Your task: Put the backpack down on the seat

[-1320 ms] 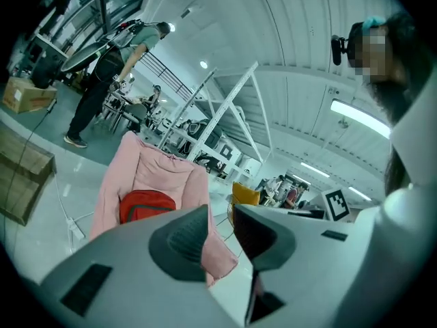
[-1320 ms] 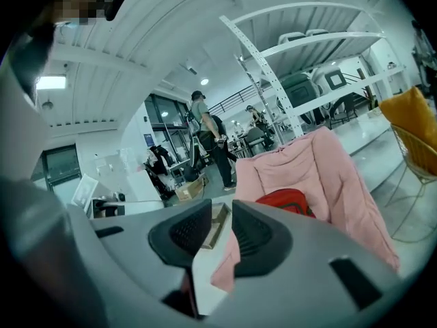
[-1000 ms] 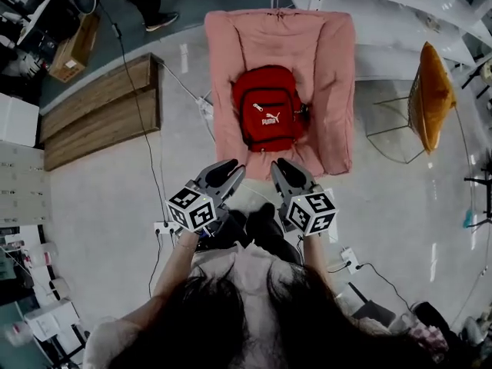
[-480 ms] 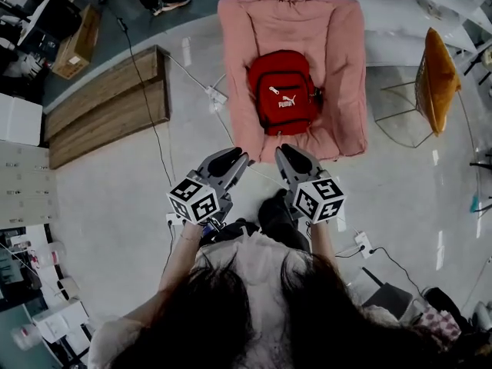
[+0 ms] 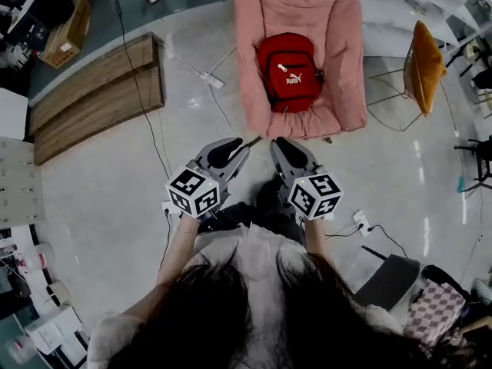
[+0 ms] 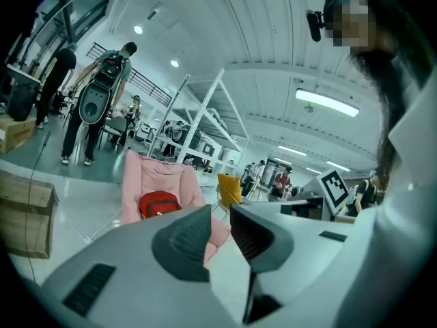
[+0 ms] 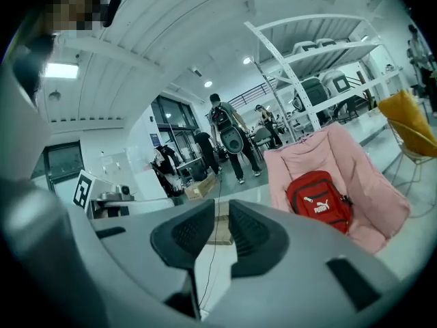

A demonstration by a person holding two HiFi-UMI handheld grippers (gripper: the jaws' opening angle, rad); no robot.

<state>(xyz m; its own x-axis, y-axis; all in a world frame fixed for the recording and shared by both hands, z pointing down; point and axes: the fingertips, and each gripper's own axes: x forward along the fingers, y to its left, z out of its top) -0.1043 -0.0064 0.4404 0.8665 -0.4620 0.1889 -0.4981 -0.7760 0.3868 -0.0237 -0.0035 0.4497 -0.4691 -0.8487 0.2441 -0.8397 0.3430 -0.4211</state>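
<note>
Backpack (image 5: 289, 71), red: 1 item, upright on the pink seat (image 5: 338, 91), leaning against its backrest; placement judged complete. Left gripper (image 5: 243, 141): jaws narrowly apart, just been closing, nothing between them. Right gripper (image 5: 279, 141): jaws narrowly apart, empty. Both well apart from the bag. Handling note: hold both grippers clear; check the bag sits stable and does not slump forward.

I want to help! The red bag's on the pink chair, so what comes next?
Probably just lower the arms and stop: the red backpack already lies on the pink seat, and the left hand-held gripper, whose jaws have just been closing, and the right hand-held gripper hold nothing.
</note>
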